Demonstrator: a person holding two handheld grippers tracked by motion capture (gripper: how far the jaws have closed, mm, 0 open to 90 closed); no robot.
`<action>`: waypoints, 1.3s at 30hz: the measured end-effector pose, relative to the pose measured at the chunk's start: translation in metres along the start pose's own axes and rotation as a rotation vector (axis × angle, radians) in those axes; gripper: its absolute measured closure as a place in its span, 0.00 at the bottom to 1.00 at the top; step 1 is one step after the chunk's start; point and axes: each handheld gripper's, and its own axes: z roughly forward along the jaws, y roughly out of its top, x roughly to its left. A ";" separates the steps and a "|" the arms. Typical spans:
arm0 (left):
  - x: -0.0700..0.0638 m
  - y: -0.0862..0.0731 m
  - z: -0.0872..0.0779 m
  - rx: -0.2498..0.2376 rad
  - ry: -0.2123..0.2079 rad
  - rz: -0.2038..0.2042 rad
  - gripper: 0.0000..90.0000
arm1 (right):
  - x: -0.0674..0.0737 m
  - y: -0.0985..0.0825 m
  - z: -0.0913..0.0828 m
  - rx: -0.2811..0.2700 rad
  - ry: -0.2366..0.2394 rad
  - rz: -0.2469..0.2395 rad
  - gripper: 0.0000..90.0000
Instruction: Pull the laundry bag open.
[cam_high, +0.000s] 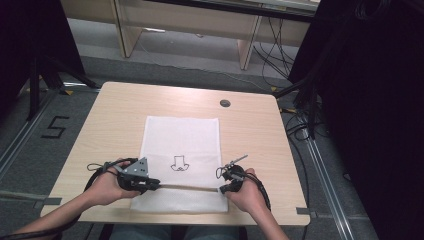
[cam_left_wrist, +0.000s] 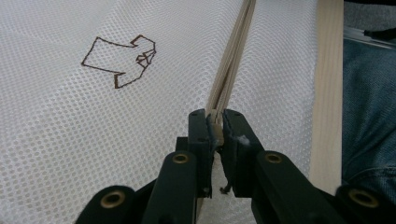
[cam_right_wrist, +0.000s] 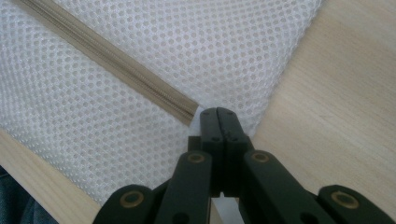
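White mesh bag (cam_high: 182, 145) lying flat on the wooden table (cam_high: 250, 130), near the person's edge, with a beige zipper (cam_high: 187, 187) running across its near end and a small brown line drawing (cam_high: 179, 163) printed on the mesh. Left gripper (cam_left_wrist: 215, 123) clamped tight on the zipper's end, apparently on the slider, though the jaws hide it. Right gripper (cam_right_wrist: 218, 116) pressed shut at the zipper's other end, pinching the mesh corner.
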 end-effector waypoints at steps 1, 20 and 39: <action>0.000 0.000 0.000 0.001 0.005 0.006 0.91 | 0.000 0.000 0.000 0.000 0.003 0.002 1.00; 0.002 -0.006 -0.006 -0.017 -0.002 -0.009 0.91 | 0.001 0.000 0.000 -0.003 0.005 0.004 1.00; 0.007 -0.019 -0.023 -0.009 0.035 -0.028 0.91 | 0.001 0.000 0.000 -0.003 0.005 0.005 1.00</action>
